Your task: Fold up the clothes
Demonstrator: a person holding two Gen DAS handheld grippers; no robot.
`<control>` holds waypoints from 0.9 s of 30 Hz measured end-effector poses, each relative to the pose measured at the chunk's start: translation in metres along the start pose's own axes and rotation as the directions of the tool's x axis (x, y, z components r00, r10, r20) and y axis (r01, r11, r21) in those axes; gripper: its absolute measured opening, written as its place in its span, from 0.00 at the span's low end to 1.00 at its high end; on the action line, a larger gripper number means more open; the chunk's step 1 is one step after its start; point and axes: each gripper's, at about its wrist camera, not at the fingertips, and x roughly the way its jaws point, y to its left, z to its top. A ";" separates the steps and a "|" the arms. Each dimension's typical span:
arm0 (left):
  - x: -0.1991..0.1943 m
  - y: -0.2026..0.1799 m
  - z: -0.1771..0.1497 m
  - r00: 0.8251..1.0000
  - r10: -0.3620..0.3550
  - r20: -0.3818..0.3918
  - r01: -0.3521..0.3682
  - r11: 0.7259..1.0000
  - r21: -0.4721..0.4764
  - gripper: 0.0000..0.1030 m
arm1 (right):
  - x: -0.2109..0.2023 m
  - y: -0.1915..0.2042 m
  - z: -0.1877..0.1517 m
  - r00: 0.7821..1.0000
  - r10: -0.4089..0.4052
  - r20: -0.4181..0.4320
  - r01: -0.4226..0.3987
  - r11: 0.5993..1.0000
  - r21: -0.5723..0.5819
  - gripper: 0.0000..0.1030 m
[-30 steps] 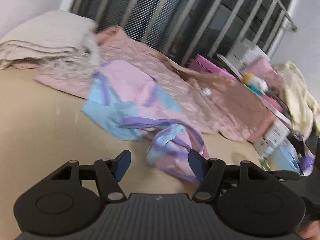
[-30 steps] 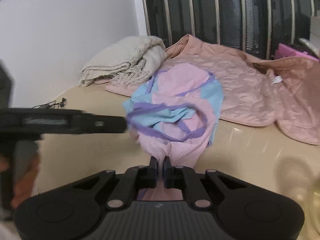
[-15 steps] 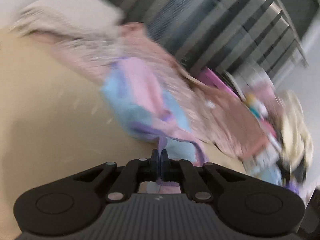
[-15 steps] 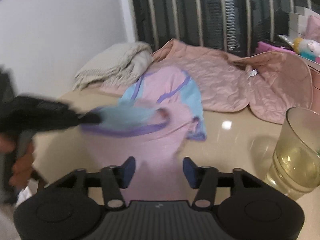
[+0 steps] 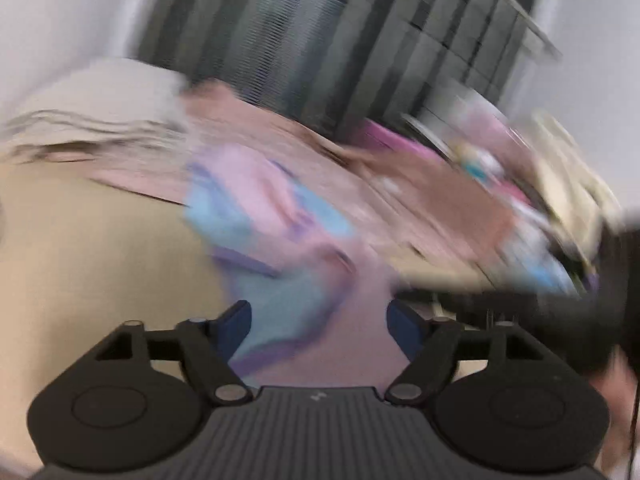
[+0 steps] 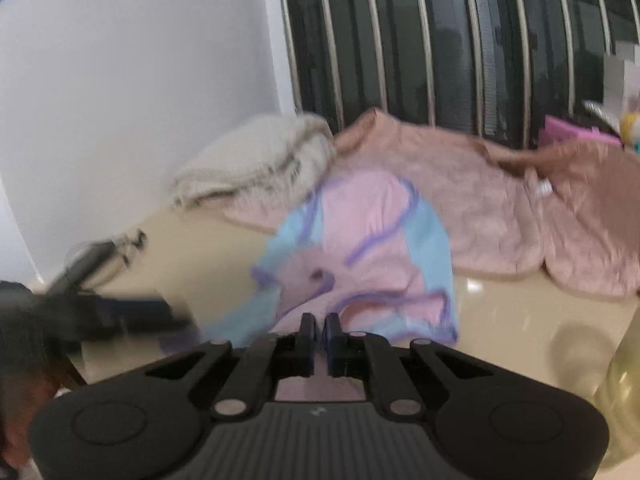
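Pink, blue and purple shirt (image 6: pixel 372 256): lies on the beige table (image 6: pixel 192 252), long axis running from the right gripper (image 6: pixel 319 330) back onto the pink quilted garment (image 6: pixel 472 200). Right gripper: fingers together, clamped on the shirt's near hem. Left gripper (image 5: pixel 319 322): fingers apart over the near hem, gripping nothing. Right wrist view only: drinking glass (image 6: pixel 624 392) right of the shirt, black cable (image 6: pixel 120 244) left. Left wrist view: heavily blurred
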 end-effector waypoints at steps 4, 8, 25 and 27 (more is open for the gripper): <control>0.031 0.004 0.003 0.995 0.001 -0.097 0.001 1.000 0.025 0.66 | -0.007 -0.010 0.011 1.000 0.002 0.022 -0.002 1.000 0.000 0.05; 0.044 0.012 0.003 0.982 -0.103 -0.159 0.103 0.995 -0.011 0.38 | -0.009 -0.019 0.014 1.000 0.015 0.016 -0.016 1.000 0.019 0.05; 0.072 0.062 0.069 0.996 0.067 -0.052 -0.079 0.962 -0.263 0.01 | 0.044 -0.042 0.061 0.992 -0.127 0.011 0.127 0.990 0.060 0.27; 0.078 0.073 0.066 0.998 0.039 -0.058 -0.056 0.942 -0.332 0.01 | 0.027 -0.037 0.041 0.998 -0.030 0.061 0.028 0.999 0.037 0.49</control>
